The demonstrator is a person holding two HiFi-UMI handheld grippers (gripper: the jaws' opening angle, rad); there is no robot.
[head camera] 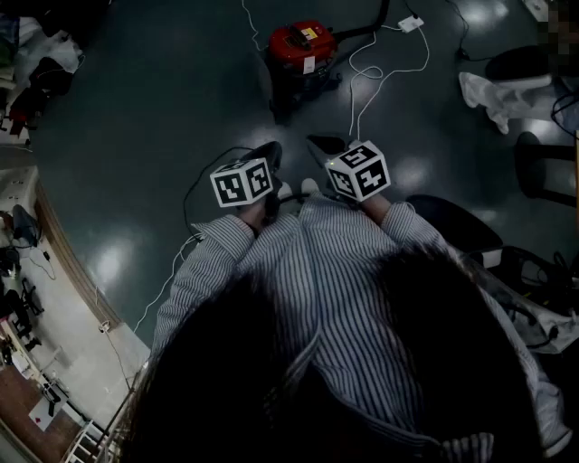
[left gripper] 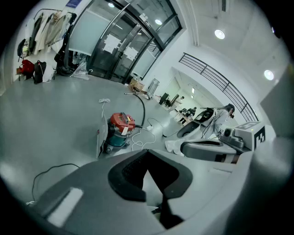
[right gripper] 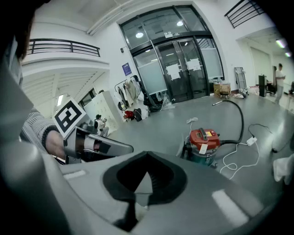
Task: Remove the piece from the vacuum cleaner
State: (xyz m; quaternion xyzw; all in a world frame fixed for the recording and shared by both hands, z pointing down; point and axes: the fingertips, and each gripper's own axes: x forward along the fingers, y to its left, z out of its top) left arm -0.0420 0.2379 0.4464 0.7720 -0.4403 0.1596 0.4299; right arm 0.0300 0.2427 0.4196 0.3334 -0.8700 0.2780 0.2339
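The vacuum cleaner (head camera: 303, 47) is a small canister with a red lid and a teal body, standing on the grey floor well ahead of me. It also shows in the left gripper view (left gripper: 120, 128) and the right gripper view (right gripper: 204, 142). A flat grey panel (left gripper: 98, 137) leans at its side, and a black hose (right gripper: 239, 114) runs off its back. My left gripper (head camera: 270, 155) and right gripper (head camera: 324, 145) are held side by side in front of my chest, far short of the vacuum. Both are shut and hold nothing.
A white cable and plug strip (head camera: 412, 24) lie on the floor right of the vacuum. A white cloth (head camera: 493, 95) and dark office chairs (head camera: 541, 167) stand at the right. A cluttered bench (head camera: 36, 298) runs along the left. Glass doors (right gripper: 183, 69) stand beyond.
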